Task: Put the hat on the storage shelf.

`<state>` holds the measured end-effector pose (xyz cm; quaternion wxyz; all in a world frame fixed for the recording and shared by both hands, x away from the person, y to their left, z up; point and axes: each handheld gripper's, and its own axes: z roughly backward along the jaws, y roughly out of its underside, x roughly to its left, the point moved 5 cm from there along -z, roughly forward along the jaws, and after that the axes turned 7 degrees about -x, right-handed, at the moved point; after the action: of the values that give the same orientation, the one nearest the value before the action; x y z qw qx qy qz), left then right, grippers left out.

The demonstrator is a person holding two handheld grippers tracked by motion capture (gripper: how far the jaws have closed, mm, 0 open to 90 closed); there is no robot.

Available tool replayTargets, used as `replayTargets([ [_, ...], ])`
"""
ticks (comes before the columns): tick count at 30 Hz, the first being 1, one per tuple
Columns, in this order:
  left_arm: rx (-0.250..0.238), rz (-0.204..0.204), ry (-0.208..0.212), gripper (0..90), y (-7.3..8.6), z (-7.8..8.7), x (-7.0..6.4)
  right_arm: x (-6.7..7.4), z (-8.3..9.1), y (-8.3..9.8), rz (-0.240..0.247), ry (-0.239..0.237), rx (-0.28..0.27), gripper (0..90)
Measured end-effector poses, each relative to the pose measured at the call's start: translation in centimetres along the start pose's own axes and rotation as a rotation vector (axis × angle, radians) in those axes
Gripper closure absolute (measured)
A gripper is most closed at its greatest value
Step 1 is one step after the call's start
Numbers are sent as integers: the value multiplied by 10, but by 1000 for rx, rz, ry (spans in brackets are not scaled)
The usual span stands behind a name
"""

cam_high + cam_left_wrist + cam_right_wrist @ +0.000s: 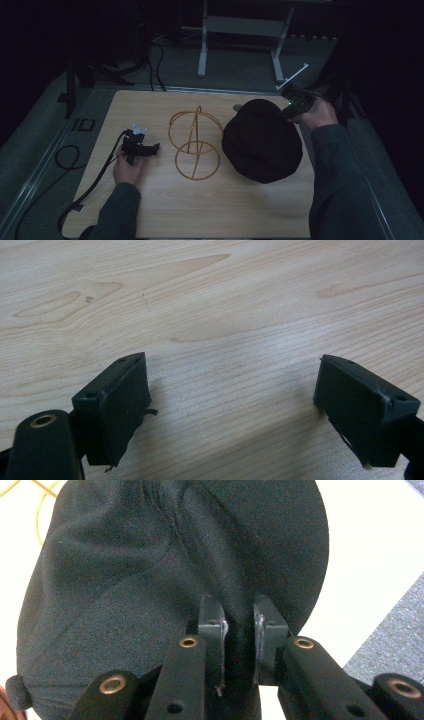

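Observation:
A black fabric cap (pixel 261 141) lies on the right half of the wooden table (pixel 165 210). My right gripper (pixel 289 111) is at the cap's far right edge, shut on a fold of its fabric; in the right gripper view the cap (pixel 150 575) spreads ahead and the right gripper (pixel 239 625) pinches the cloth between its pads. A gold wire stand (pixel 194 143) of rings and a thin frame sits at the table's middle. My left gripper (pixel 150 148) rests on the table left of the stand, and in its own view the left gripper (pixel 232 405) is open over bare wood.
A black cable (pixel 95 180) trails from the left gripper off the table's left front. A small grey disc (pixel 237 107) lies near the far edge behind the cap. A metal frame leg (pixel 202 45) stands on the floor beyond the table.

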<state>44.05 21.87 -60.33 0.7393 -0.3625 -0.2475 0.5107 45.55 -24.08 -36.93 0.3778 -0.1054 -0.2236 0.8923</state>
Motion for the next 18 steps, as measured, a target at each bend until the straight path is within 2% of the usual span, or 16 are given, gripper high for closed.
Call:
replayTargets([
  [9,-1,0,0,141,0,0,0,-10,14,-4,-34,4,-9,791],
  [18,-1,0,0,141,0,0,0,-23,28,-5,-95,6,-57,790],
])
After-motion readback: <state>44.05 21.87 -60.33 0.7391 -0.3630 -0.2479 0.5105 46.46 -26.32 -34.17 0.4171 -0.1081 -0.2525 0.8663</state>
